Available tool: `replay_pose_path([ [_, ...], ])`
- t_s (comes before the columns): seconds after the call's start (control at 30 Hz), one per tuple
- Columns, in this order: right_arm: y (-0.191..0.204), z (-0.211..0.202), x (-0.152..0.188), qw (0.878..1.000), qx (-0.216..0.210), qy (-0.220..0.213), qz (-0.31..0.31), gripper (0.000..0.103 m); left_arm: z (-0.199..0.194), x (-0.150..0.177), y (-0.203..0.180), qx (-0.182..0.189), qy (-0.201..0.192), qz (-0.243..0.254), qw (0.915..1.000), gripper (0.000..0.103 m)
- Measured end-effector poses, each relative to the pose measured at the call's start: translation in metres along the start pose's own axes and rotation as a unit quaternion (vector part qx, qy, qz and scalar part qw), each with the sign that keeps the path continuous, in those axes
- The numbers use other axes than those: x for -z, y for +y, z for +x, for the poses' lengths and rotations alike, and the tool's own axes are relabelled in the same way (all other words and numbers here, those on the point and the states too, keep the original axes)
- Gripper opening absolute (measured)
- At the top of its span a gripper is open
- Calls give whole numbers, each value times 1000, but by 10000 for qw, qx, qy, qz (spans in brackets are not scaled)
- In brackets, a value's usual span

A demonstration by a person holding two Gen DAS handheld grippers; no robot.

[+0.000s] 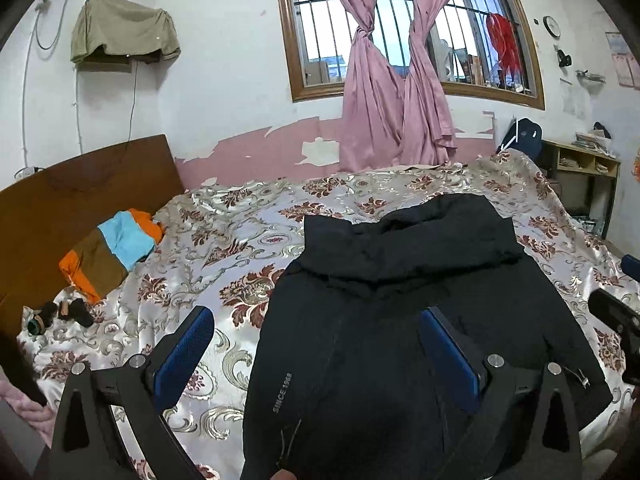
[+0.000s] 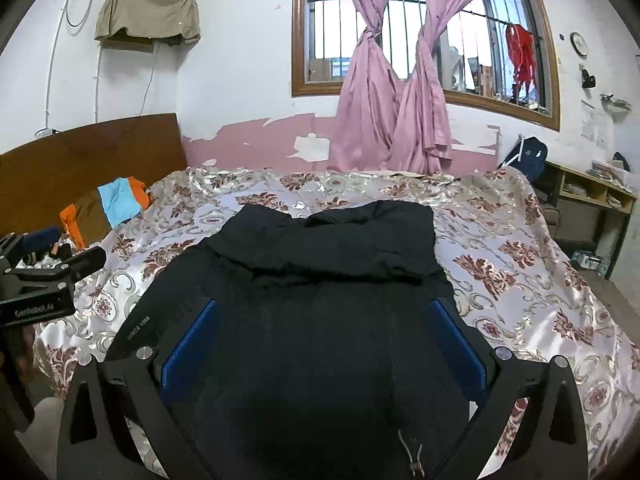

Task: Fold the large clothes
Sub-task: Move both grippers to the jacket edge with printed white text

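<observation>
A large black jacket lies flat on the flowered bedspread, its hood end toward the window and grey lettering along its left side. My left gripper hangs open above the jacket's left edge, one blue pad over the bedspread and the other over the cloth. In the right wrist view the same black jacket fills the foreground. My right gripper is open above its middle, nothing between the blue pads. The left gripper's black body shows at the left edge.
A folded orange, brown and light-blue garment lies by the wooden headboard, with small dark items nearby. Pink curtains hang at the barred window. A wooden shelf unit and a dark bag stand past the bed's right end.
</observation>
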State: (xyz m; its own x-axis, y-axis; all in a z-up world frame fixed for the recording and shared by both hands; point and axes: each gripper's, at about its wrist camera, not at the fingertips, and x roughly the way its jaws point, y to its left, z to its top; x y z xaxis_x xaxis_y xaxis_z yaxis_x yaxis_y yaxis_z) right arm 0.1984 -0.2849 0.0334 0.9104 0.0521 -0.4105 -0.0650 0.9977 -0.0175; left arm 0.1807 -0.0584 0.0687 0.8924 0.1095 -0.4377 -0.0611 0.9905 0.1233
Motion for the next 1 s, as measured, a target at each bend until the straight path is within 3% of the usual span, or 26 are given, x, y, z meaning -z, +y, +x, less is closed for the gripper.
replay_pose_path([
  [0.6, -6, -17, 37, 9985, 284, 296, -368, 101, -5, 42, 2, -82, 85, 344, 9993, 103],
  [0.83, -15, -13, 62, 9939, 106, 892, -647, 101, -2, 77, 14, 281, 237, 689, 9969, 103],
  [1.0, -18, -8, 85, 9827, 71, 1472, -1121, 101, 1, 103, 21, 602, 582, 749, 9937, 103],
])
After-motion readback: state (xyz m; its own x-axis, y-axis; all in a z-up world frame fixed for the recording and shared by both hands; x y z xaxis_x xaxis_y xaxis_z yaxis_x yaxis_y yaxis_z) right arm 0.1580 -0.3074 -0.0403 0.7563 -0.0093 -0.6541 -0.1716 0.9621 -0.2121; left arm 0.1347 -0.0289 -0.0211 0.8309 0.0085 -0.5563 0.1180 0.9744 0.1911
